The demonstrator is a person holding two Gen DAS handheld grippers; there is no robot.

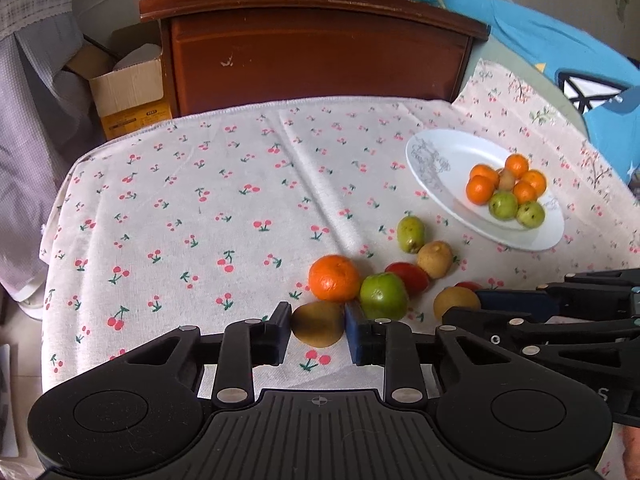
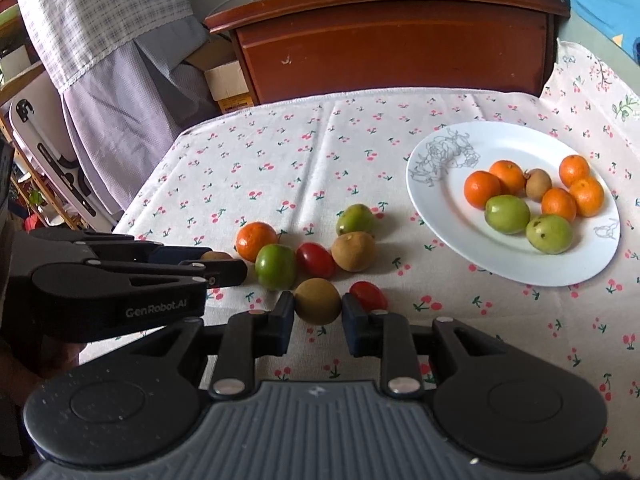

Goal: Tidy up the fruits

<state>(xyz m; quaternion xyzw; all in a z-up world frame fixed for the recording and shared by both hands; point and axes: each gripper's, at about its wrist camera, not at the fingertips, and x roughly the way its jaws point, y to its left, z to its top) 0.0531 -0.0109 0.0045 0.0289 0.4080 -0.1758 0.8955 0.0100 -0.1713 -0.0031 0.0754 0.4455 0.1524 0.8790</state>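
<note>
Each gripper pinches its own brown kiwi on the cherry-print tablecloth (image 1: 200, 200): the left gripper (image 1: 318, 330) grips one kiwi (image 1: 318, 324), the right gripper (image 2: 318, 316) another kiwi (image 2: 318, 300). More fruit lies beside them, and the white plate (image 2: 460, 240) nearby holds oranges and green fruit.

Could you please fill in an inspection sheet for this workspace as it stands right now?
Surface: cherry-print tablecloth, wrinkled.
Job's things: white plate holds oranges, green fruits and a brown one; eight loose fruits lie on the cloth.
Clutter: nothing seen.
Grippers: left gripper shut on a brown fruit; right gripper shut on another brown fruit.
Cables: nothing seen.
Surroundings: wooden cabinet, cardboard box, blue cloth.
</note>
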